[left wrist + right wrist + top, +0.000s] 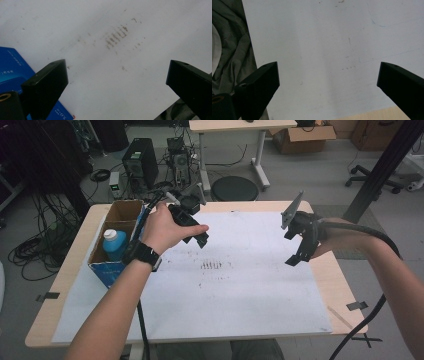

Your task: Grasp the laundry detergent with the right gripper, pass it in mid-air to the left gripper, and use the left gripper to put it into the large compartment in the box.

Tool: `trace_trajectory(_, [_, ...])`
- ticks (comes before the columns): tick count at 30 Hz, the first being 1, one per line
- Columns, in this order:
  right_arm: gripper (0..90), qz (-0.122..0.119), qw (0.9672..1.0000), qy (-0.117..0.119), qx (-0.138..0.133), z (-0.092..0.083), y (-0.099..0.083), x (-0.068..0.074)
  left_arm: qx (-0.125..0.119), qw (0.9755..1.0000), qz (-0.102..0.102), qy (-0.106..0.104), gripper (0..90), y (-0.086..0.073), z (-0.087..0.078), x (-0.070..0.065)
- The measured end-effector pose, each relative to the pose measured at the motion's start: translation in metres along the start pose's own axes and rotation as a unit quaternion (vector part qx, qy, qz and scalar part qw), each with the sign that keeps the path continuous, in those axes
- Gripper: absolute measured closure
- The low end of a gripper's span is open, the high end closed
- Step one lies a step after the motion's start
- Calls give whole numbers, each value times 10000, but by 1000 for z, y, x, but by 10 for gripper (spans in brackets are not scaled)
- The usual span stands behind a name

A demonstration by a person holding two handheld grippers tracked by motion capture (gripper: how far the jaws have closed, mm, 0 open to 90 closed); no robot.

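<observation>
- Left claw (pixel 194 227) spread wide, nothing between jaws, hanging over white sheet (pixel 240 285) just at 3 o'clock of cardboard box (pixel 122 212).
- Right claw (pixel 299 245) spread too, empty, over sheet at 3 o'clock side of bench (pixel 345 285).
- Nearest thing: bottle (pixel 115 244) with blue cap, standing upright inside box, at 9 o'clock of left claw. Blue box front (pixel 11 72) at 8 o'clock in left gripper view.
- Risk: reaching into box at an angle likely clips cardboard wall, shoves box toward 9 o'clock bench edge.
- Risk: grabbing bottle by rounded cap likely slips; bottle could tip inside box.
- Risk: trailing cable (pixel 142 330) near box corner could snag and drag it.
- Risk: loose sheet could slide or wrinkle if jaw drags across.
- Surface: wooden bench covered by white sheet, row of dark smudge marks (pixel 211 265) at centre, faint pen lines in right gripper view.
- Room: grey floor, computer tower (pixel 140 162) and tangled cables at 11 o'clock, round stool (pixel 234 188) at 12 o'clock, second desk and cardboard carton beyond, office chair base at 2 o'clock.
</observation>
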State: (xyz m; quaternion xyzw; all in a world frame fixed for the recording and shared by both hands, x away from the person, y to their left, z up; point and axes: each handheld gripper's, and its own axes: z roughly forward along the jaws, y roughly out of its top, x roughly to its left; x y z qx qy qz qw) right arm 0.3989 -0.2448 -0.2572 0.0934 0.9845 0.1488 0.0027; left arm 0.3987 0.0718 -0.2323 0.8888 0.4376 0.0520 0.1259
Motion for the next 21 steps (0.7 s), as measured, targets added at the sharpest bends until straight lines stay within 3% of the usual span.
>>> trace_trajectory(21, [38, 10, 10000, 8, 2, 2, -1, 1, 47, 9997, 206, -111, 45, 3, 2, -7])
